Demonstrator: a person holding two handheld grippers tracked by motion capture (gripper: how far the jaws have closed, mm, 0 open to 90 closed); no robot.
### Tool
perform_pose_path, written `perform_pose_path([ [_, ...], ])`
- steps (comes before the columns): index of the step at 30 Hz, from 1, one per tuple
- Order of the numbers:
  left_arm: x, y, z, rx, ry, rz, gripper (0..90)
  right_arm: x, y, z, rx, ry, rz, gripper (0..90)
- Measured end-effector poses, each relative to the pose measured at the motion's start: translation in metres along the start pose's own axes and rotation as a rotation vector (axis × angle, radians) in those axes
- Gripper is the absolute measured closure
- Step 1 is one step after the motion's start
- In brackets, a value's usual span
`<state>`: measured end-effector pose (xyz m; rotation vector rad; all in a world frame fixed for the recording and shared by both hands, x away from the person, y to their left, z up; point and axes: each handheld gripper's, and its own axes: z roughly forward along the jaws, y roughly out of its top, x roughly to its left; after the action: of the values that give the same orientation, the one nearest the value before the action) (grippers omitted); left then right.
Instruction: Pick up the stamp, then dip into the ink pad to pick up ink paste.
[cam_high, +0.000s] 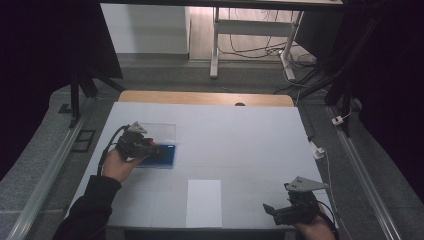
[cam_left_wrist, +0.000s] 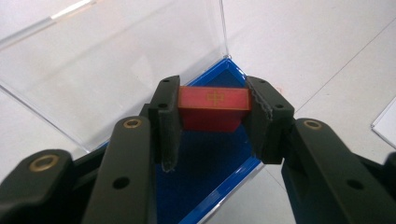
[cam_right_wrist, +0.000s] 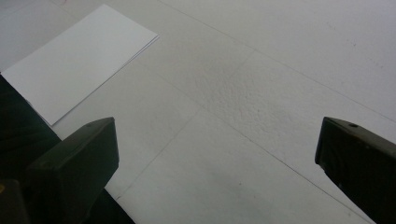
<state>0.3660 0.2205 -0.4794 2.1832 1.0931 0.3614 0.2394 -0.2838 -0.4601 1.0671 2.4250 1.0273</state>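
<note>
Squeezing a red block (cam_left_wrist: 214, 108) between our left gripper (cam_left_wrist: 212, 122) jaws, we are holding it just over the blue box (cam_left_wrist: 205, 158), beside its clear lid (cam_left_wrist: 116, 60) standing up. We are probably lifting it out or setting it in. Our right gripper (cam_right_wrist: 215, 154) is waiting wide open over bare table (cam_right_wrist: 261, 93), near white paper (cam_right_wrist: 74, 60). Lots of room there.

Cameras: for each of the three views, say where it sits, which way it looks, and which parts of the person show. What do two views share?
High view: above the near table edge, looking forward and down; both hands, left gripper, right gripper.
Left gripper view: on the left gripper, looking along jaws clamping a red block over a blue case.
Right gripper view: on the right gripper, jaws apart, facing the table.
Shared: white sheet.
</note>
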Motion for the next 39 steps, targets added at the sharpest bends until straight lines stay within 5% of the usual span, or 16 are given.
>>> perform_pose_path([
  [16, -0.010, -0.001, 0.017, 0.027, 0.060, 0.051, 58.1, 0.000, 0.001, 0.001, 0.005, 0.000, -0.002, 0.1],
  [30, -0.011, 0.000, 0.030, 0.055, 0.029, -0.003, 58.4, 0.000, 0.001, 0.001, 0.005, -0.001, -0.004, 0.1],
  [34, -0.005, -0.004, 0.029, 0.049, -0.009, -0.065, 58.5, 0.001, 0.001, 0.001, 0.006, -0.002, -0.007, 0.1],
  [39, -0.006, -0.005, 0.029, 0.046, 0.000, -0.049, 58.8, 0.001, 0.001, 0.001, 0.008, -0.003, -0.009, 0.1],
])
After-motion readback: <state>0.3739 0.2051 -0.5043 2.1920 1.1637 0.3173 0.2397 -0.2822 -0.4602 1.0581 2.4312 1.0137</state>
